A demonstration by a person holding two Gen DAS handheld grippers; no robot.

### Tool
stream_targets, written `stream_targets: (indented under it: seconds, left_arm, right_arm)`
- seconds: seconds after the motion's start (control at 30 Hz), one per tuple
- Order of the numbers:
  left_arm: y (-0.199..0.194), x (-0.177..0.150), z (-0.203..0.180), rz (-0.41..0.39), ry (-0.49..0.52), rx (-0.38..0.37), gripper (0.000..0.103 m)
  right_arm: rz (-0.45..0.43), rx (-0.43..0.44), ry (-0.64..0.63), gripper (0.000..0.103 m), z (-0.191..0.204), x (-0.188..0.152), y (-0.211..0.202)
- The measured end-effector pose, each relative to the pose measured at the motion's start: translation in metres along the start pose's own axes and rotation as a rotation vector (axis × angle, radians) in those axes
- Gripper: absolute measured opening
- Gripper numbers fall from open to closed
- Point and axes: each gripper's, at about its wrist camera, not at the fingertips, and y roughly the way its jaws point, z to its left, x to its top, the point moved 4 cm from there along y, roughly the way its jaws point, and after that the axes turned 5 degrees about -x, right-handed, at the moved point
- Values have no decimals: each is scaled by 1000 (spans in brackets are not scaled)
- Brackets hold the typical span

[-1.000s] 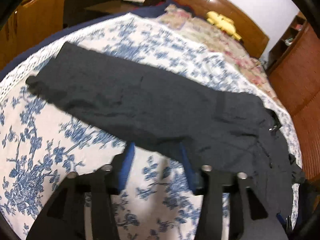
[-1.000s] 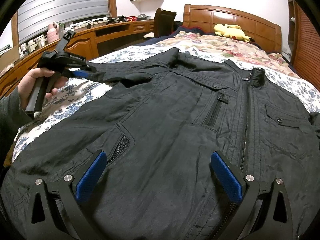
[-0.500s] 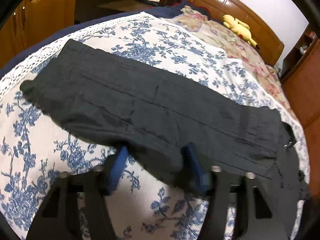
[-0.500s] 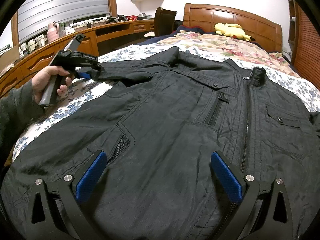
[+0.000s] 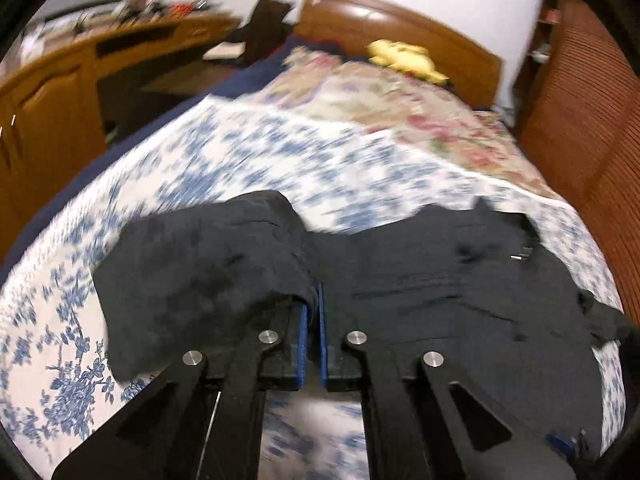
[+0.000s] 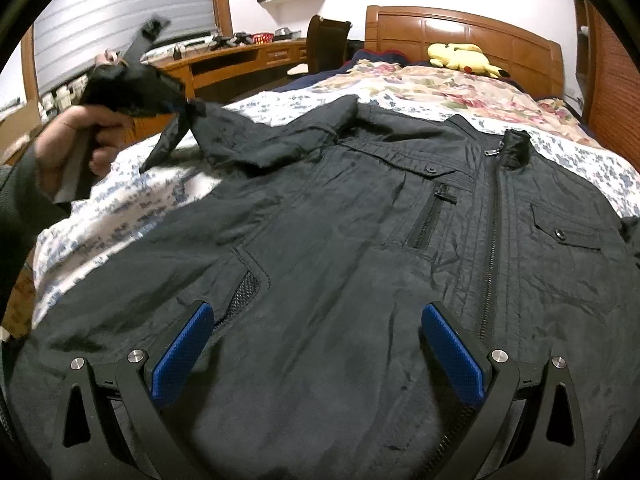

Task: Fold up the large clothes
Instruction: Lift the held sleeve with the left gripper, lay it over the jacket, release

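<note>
The left wrist camera sits low at the bed's side, looking along its fingers across the black nylon zip-front jacket point(image 5: 440, 300) toward the brown wooden headboard point(image 5: 400, 36) at 12 o'clock. The right wrist camera hovers close over the jacket's hem, facing the same headboard; both share the yellow plush toy point(image 6: 460, 56) at 1 o'clock.
</note>
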Motion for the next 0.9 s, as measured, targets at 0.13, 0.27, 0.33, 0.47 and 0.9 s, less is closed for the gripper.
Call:
stream_targets:
  seconds: [0.13,0.27,0.33,0.47,0.9]
  left_arm:
    - [-37,1,-61,-27,109,-48,5]
    - [-64,-7,-122,-42,227,-84,5]
    - [-70,-13,-144,-41,273,-88,5]
    - [-73,-32,-170,-7,324,-98,5]
    - [-115,-102,-153,-21,298,-161,48]
  right_arm:
    - [-18,-16,-1,103,-8,-2,-15]
    - [-58,-63,-14,103,-20,-6,-35]
    - [-75,-87,-17,103,-26,-8,-42]
    - [-77,-114,13,103,-41,-12,-46]
    - [-48,-96,60,103,-46,-13,-40]
